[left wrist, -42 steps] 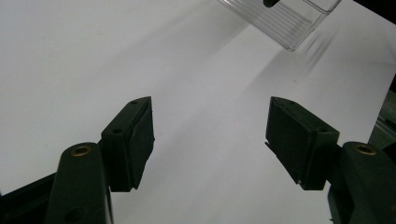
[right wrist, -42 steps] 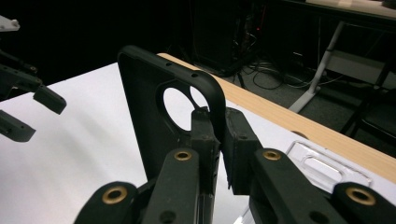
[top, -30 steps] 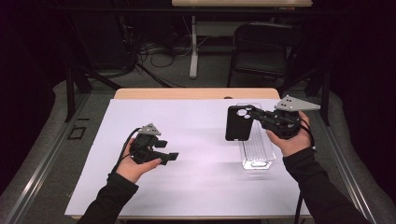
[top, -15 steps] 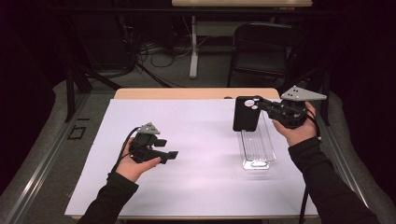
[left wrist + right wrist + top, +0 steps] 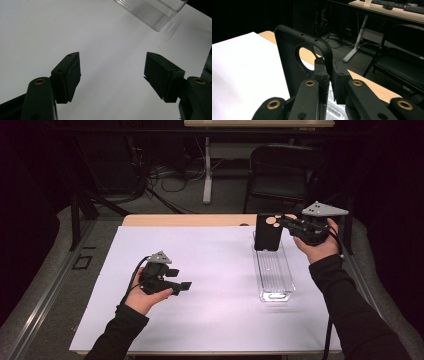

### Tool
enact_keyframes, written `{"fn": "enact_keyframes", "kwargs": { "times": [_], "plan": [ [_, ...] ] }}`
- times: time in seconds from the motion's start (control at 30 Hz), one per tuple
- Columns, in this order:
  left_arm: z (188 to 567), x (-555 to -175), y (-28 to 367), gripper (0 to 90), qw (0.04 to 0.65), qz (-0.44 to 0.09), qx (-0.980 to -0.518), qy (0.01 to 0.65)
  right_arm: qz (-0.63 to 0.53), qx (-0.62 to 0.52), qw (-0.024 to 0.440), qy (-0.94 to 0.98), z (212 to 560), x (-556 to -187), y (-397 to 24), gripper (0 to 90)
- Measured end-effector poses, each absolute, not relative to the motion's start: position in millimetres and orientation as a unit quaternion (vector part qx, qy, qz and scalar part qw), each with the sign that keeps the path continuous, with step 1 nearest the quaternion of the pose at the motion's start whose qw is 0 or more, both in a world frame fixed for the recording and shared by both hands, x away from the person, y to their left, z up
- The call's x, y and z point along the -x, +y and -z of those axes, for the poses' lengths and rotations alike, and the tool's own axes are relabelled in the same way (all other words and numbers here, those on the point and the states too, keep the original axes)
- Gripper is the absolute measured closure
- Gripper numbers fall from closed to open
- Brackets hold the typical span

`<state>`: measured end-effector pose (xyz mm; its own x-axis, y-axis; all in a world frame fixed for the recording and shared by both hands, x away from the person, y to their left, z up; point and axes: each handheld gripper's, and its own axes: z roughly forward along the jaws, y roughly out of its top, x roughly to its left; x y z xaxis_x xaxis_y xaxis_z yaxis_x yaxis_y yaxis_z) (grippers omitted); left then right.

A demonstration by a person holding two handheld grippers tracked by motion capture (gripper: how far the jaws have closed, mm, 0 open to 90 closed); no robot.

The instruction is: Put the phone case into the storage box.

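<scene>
A black phone case (image 5: 268, 232) hangs upright above the far end of a clear plastic tray (image 5: 274, 275). My right gripper (image 5: 286, 225) is shut on its right edge, near the round camera cutout. In the right gripper view the case (image 5: 292, 65) shows its hollow inner side, with the gripper (image 5: 329, 72) pinching its rim. My left gripper (image 5: 179, 279) rests low over the white table cover (image 5: 215, 270), well left of the tray. Its jaws have just been opening a little. In the left gripper view that gripper (image 5: 112, 72) stands open with nothing between its fingers, and the tray's corner (image 5: 152, 12) lies beyond.
The white cover leaves a strip of wooden tabletop (image 5: 190, 220) bare along the far edge. A black folding chair (image 5: 285, 170) and a desk leg with cables (image 5: 207, 170) stand on the floor behind the table.
My right gripper has carried the phone case to the right and toward the far end of the tray, slightly higher. The left hand has stayed in place.
</scene>
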<state>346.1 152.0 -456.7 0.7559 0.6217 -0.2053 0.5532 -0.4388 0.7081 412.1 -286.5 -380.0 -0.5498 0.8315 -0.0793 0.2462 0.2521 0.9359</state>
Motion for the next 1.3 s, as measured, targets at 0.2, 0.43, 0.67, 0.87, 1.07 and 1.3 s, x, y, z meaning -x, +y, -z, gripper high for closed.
{"fn": "enact_keyframes", "kwargs": {
  "times": [0.2,0.43,0.67,0.87,1.07,1.3],
  "plan": [
    [456.9,-346.4,151.5,26.0,0.400,-0.043,-0.848,0.345,-0.487,-0.371,0.304,0.730,381.1,-420.6,-288.9,84.4],
    [456.9,-346.7,151.5,23.2,0.404,-0.041,-0.846,0.346,-0.481,-0.380,0.309,0.727,388.3,-431.7,-293.5,84.4],
    [457.7,-347.2,152.1,21.3,0.404,-0.041,-0.844,0.351,-0.471,-0.386,0.318,0.727,396.7,-442.8,-295.1,84.4],
    [458.9,-347.9,154.1,21.2,0.409,-0.043,-0.834,0.367,-0.464,-0.388,0.326,0.726,402.8,-449.8,-295.6,84.4],
    [460.3,-348.4,157.2,15.9,0.413,-0.041,-0.829,0.376,-0.458,-0.384,0.332,0.729,408.1,-454.5,-293.4,84.4],
    [460.6,-347.4,157.1,15.5,0.416,-0.041,-0.829,0.372,-0.456,-0.383,0.335,0.730,412.6,-459.3,-290.3,84.4]
  ]
}}
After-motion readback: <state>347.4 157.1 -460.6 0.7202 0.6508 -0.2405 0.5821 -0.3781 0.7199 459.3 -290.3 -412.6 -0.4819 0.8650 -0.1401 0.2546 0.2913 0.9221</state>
